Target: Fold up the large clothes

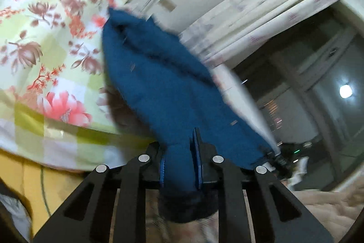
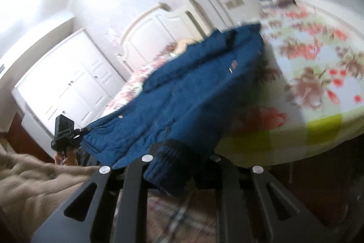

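left wrist | left hand-held gripper pinching blue jacket | floral bedspread | right hand-held gripper pinching cuff

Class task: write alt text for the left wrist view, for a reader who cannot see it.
The left gripper is clamped on a bunched part of a dark blue jacket, which stretches away from the camera over a bed with a floral bedspread. Behind it are pale curtains and a dark window; the picture is motion-blurred.

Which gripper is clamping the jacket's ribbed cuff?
The right gripper: it pinches the dark ribbed cuff of the blue jacket. The left gripper holds plain blue fabric.
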Action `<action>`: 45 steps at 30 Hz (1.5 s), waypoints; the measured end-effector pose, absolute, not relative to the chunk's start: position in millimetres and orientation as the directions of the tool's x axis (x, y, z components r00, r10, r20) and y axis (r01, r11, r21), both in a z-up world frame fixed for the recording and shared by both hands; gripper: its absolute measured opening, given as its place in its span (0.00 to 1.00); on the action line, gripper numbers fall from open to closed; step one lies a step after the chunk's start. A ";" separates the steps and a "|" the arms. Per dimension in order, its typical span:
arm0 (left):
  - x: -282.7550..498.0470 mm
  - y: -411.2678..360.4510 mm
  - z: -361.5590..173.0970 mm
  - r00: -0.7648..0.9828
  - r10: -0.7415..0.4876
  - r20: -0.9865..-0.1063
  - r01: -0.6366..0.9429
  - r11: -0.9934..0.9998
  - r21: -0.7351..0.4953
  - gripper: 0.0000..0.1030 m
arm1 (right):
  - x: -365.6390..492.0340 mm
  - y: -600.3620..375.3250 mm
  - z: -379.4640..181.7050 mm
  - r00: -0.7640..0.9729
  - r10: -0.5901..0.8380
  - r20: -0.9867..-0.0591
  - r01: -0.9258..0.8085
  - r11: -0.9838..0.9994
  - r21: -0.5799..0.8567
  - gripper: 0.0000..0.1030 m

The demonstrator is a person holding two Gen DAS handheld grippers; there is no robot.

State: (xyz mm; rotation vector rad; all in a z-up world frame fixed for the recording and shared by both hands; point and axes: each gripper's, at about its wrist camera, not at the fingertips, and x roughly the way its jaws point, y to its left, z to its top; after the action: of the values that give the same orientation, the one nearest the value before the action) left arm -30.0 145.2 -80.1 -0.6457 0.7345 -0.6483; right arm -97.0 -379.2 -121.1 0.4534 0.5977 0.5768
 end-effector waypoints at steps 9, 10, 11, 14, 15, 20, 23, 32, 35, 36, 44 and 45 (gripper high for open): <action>107.3 134.0 0.9 0.623 -0.729 -0.283 0.341 0.579 -0.740 0.16 | 26.7 -372.1 -19.2 0.762 0.566 -0.314 -0.349 0.768 0.537 0.14; 127.2 130.7 5.2 0.624 -0.727 -0.287 0.331 0.578 -0.746 0.16 | 48.8 -367.0 -11.2 0.766 0.555 -0.325 -0.334 0.775 0.537 0.14; 164.4 125.0 11.9 0.642 -0.705 -0.301 0.305 0.596 -0.743 0.16 | 81.7 -363.0 -2.2 0.771 0.535 -0.345 -0.305 0.787 0.537 0.14; 246.4 132.9 9.6 0.700 -0.620 -0.353 0.146 0.609 -0.780 0.16 | 171.3 -366.0 3.0 0.782 0.468 -0.412 -0.167 0.794 0.585 0.18; 266.8 137.0 5.9 0.705 -0.600 -0.378 0.102 0.613 -0.783 0.16 | 202.9 -369.6 -1.2 0.777 0.454 -0.437 -0.127 0.792 0.597 0.20; 350.5 175.3 -47.3 0.655 -0.567 -0.499 -0.112 0.581 -0.806 0.16 | 269.1 -403.9 -27.3 0.798 0.439 -0.413 -0.037 0.720 0.693 0.71; 347.3 205.2 -57.6 0.707 -0.507 -0.493 -0.104 0.615 -0.782 0.20 | 263.4 -427.5 -36.3 0.837 0.376 -0.397 -0.045 0.771 0.635 0.71; 370.9 197.4 -83.4 0.596 -0.528 -0.605 -0.030 0.738 -0.674 0.20 | 316.3 -428.5 -99.0 0.710 0.312 -0.631 -0.034 0.911 0.411 0.71; 385.6 172.2 -91.1 0.541 -0.533 -0.650 0.013 0.778 -0.628 0.20 | 339.1 -406.9 -105.1 0.672 0.311 -0.673 -0.081 0.933 0.350 0.71; 388.2 167.8 -92.5 0.536 -0.527 -0.660 0.021 0.789 -0.614 0.20 | 346.8 -401.0 -104.5 0.662 0.310 -0.683 -0.099 0.939 0.331 0.71; 413.7 170.9 -90.3 0.535 -0.494 -0.685 0.054 0.829 -0.556 0.21 | 389.1 -400.5 -103.3 0.634 0.345 -0.692 -0.141 0.932 0.335 0.71; 417.5 167.0 -91.1 0.525 -0.498 -0.691 0.066 0.833 -0.550 0.21 | 392.8 -401.9 -105.4 0.631 0.365 -0.684 -0.148 0.923 0.355 0.71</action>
State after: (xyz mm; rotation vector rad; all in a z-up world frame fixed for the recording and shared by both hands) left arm 417.5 167.0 -91.1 -0.4986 0.9677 -0.3540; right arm 392.8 -401.9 -105.4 0.2775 0.8395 0.2979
